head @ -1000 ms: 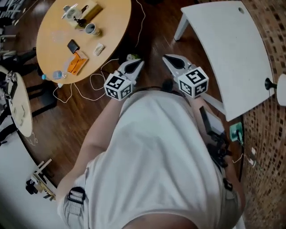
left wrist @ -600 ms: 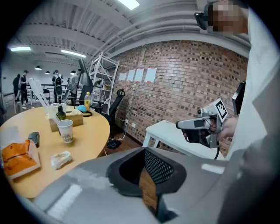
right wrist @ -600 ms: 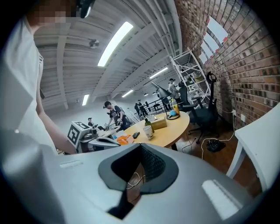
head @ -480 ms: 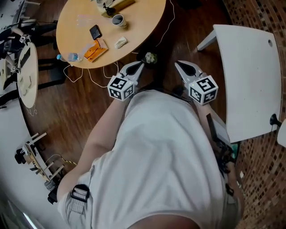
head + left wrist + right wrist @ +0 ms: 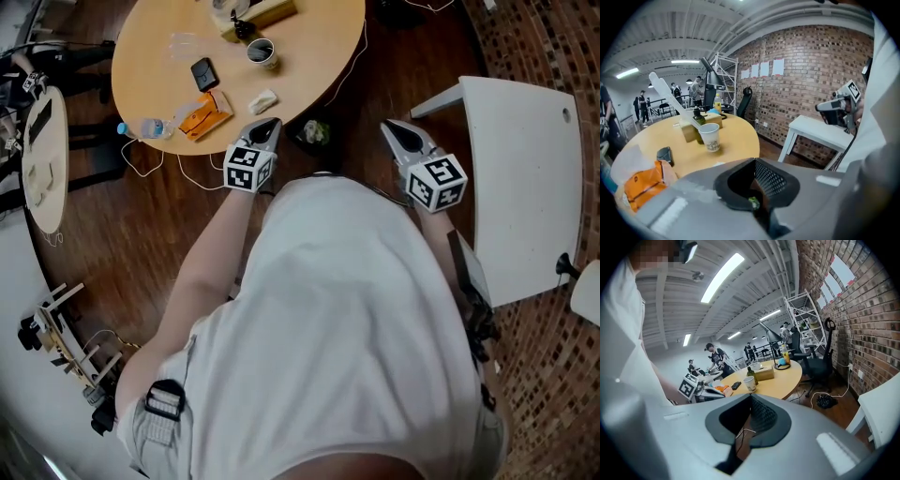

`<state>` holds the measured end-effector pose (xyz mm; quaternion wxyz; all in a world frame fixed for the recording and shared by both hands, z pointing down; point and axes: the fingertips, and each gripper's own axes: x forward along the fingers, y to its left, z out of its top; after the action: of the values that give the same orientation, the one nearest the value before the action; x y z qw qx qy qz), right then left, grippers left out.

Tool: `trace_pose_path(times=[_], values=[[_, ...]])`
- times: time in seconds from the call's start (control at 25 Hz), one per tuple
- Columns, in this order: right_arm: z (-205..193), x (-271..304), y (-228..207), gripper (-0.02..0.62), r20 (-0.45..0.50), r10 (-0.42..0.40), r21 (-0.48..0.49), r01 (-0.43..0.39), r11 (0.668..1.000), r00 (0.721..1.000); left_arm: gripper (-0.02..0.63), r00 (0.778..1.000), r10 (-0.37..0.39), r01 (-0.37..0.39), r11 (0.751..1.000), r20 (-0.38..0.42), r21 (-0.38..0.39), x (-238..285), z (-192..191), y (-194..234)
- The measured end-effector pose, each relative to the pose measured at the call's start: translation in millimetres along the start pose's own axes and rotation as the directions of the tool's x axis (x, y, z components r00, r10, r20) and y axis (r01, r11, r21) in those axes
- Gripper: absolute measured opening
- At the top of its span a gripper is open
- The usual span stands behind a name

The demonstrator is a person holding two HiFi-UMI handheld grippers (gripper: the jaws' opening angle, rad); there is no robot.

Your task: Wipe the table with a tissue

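Round tbl (image 5: 314,47): tissue (image 5: 262,100) diag, lower-left→upper-right.

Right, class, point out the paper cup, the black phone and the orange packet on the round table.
paper cup (image 5: 709,137): left gripper view, on its side wall.
black phone (image 5: 203,73): head view, middle of its top face.
orange packet (image 5: 205,114): head view, centre of its orange face.

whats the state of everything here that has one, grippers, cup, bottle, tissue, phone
left gripper, shut, nothing held
right gripper, shut, nothing held
paper cup, upright on the round table
water bottle, lying on its side
tissue, crumpled, untouched near the table edge
phone, lying flat
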<state>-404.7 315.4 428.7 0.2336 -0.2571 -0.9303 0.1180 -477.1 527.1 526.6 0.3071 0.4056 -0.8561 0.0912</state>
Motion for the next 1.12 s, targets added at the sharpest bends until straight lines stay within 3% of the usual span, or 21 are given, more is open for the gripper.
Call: trace_pose_path(times=[0.24,0.32,0.48,0.76,1.0,1.12], values=[[7,23,-9,0.008,-0.013,-0.051,0.018,0.051,0.999,0.999,0.133,0.988,0.091,-0.069,0.983,-0.125,0.173,29,-16,70],[6,23,-14,0.008,-0.013,-0.082,0.044,0.082,0.996,0.997,0.163,0.978,0.088,-0.043,0.973,-0.191,0.228,43,-31,82],[1,23,-26,0.008,-0.021,-0.139,0.091,0.140,0.986,0.990,0.163,0.954,0.062,0.039,0.944,-0.293,0.329,62,-48,89],[-4,18,-34,0.008,-0.021,-0.201,0.133,0.202,0.970,0.979,0.163,0.925,0.043,0.114,0.917,-0.377,0.383,81,-68,95],[-9,16,-36,0.008,-0.020,-0.237,0.156,0.238,0.959,0.971,0.093,0.931,0.058,0.101,0.907,-0.359,0.408,86,-72,98],[-8,18,-38,0.008,-0.018,-0.248,0.169,0.247,0.954,0.969,0.066,0.934,0.049,0.091,0.925,-0.354,0.369,89,-71,103]])
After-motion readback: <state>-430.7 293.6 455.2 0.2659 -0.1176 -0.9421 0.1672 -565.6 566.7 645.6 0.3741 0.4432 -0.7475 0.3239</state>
